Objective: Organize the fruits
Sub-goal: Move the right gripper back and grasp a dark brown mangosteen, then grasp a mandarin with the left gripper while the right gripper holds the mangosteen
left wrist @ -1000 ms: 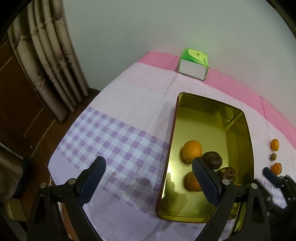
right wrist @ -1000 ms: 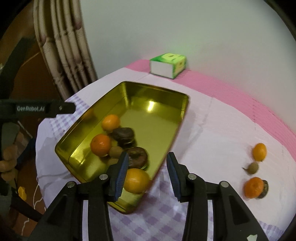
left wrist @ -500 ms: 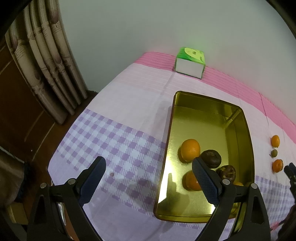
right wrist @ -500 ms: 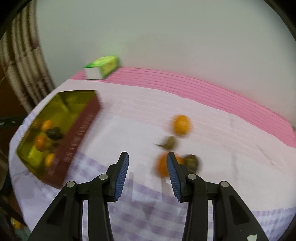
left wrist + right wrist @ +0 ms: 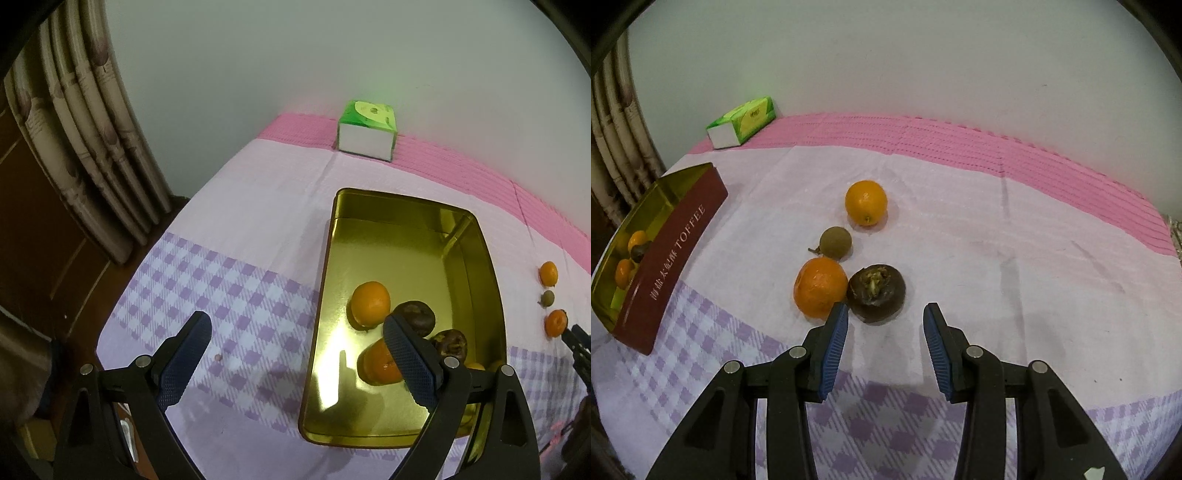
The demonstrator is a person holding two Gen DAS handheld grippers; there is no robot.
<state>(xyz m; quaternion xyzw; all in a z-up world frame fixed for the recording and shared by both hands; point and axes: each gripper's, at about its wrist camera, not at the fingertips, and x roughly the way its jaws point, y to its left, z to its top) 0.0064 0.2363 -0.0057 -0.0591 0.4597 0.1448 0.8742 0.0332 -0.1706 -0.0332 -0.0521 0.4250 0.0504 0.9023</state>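
Note:
A gold tin (image 5: 402, 236) lies on the table and holds several oranges and dark fruits. It shows at the left of the right wrist view (image 5: 679, 229) with a red side marked TOFFEE. My left gripper (image 5: 295, 354) is open and empty above the tin's near left edge. My right gripper (image 5: 884, 339) is open and empty just in front of a dark brown fruit (image 5: 876, 293). Beside that fruit lie an orange (image 5: 820, 288), a small brownish-green fruit (image 5: 835, 242) and another orange (image 5: 866, 202).
A green and white tissue box (image 5: 367, 133) stands at the table's far edge by the wall (image 5: 742, 122). Curtains (image 5: 85, 147) hang at the left. The tablecloth (image 5: 997, 258) is pink, white and purple check. The table's left edge drops off near the curtains.
My right gripper has swung right, away from the tin, and now faces the loose fruits on the cloth. My left gripper has hardly moved.

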